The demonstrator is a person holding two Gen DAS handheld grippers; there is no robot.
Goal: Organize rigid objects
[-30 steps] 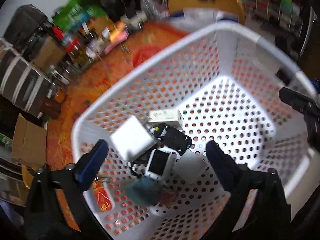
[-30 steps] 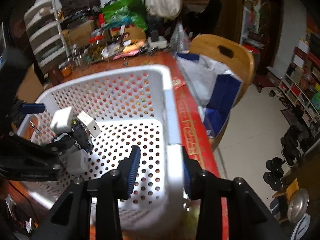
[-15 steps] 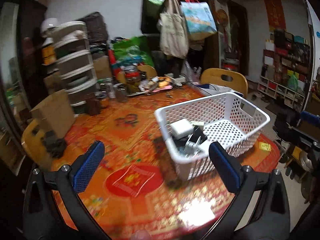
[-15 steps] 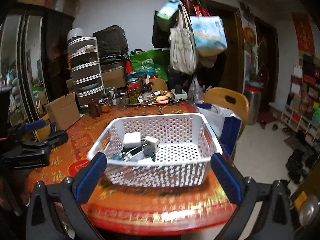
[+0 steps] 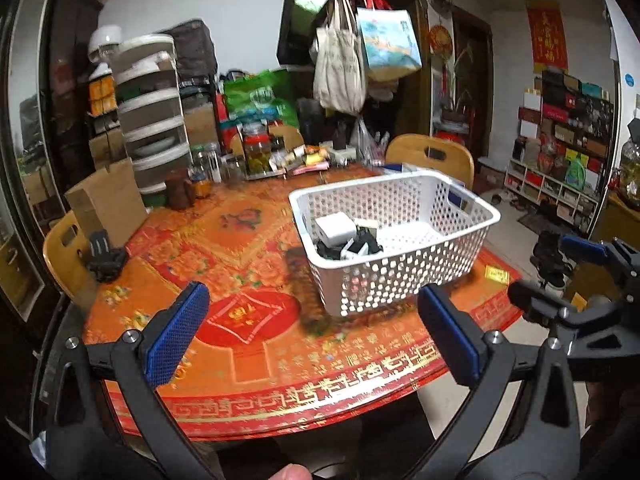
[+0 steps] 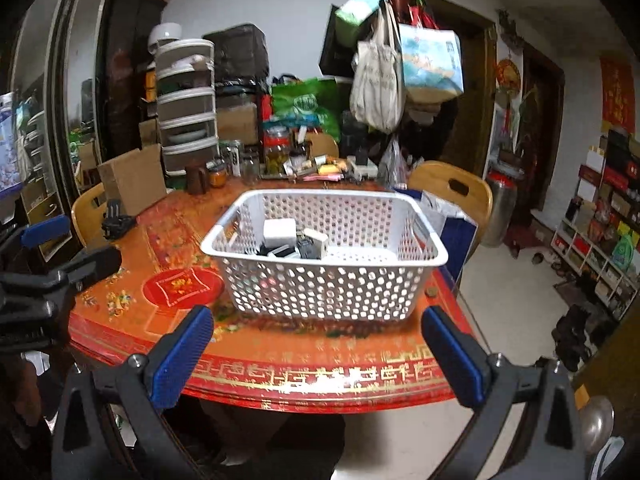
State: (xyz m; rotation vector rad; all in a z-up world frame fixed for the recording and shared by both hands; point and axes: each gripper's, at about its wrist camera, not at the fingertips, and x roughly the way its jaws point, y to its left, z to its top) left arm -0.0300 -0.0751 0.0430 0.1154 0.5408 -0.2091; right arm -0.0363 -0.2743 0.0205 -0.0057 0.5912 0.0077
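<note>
Now both the left gripper [image 5: 312, 336] and right gripper [image 6: 316, 356] gape wide and empty at the counter [image 6: 320, 372] edge, clear of the white basket [image 6: 324, 292] holding chargers [image 6: 280, 232].

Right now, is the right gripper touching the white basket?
Apart. In the right wrist view, the right gripper stands open with nothing between its pads, and a strip of the red tablecloth shows between its fingertips and the white basket.
</note>
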